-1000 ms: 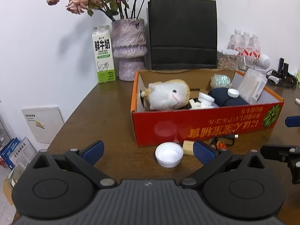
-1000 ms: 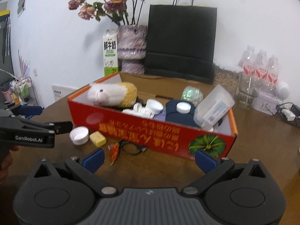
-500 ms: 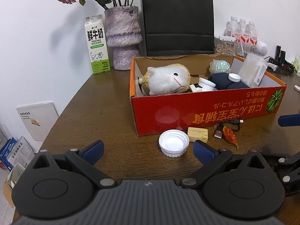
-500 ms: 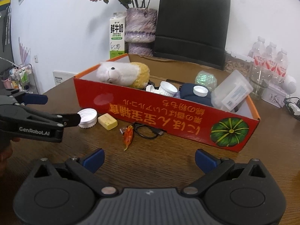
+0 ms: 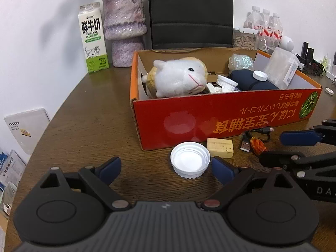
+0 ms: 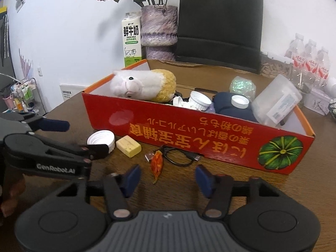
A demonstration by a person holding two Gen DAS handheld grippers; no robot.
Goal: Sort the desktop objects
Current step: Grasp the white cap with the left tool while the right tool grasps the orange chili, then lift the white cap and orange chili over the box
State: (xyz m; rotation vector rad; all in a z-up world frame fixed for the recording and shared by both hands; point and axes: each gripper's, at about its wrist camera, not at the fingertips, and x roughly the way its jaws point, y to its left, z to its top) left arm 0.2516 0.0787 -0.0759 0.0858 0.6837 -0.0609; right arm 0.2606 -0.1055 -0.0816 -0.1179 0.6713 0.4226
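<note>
Right now, two grippers hang low over a brown table (image 5: pixel 88 113), in front of a red box (image 5: pixel 210 117). The left gripper (image 5: pixel 166 169) has its jaws wide apart, and they are closing a little. A white lid (image 5: pixel 190 162) lies open side up on the table between them, nearer the right-hand finger, but the fingers do not press on it. Just beside the lid sits a small yellow block (image 5: pixel 220 147), close to the box wall. The right gripper (image 6: pixel 167 178) is closing too, with its jaws about half way in. An orange wrapper (image 6: pixel 157 163) lies on the table just ahead of its jaws, and its thin end reaches in between the tips. Nothing is squeezed yet. A black cable (image 6: pixel 178 157) curls next to the wrapper, by the box. Inside the box lie a white and yellow plush toy (image 6: pixel 142 84), some white jars, a dark blue pouch and a clear plastic case. Behind the box stand a milk carton (image 5: pixel 92 37), a purple vase (image 5: pixel 125 27) with flowers and a black paper bag (image 5: pixel 190 12).
</note>
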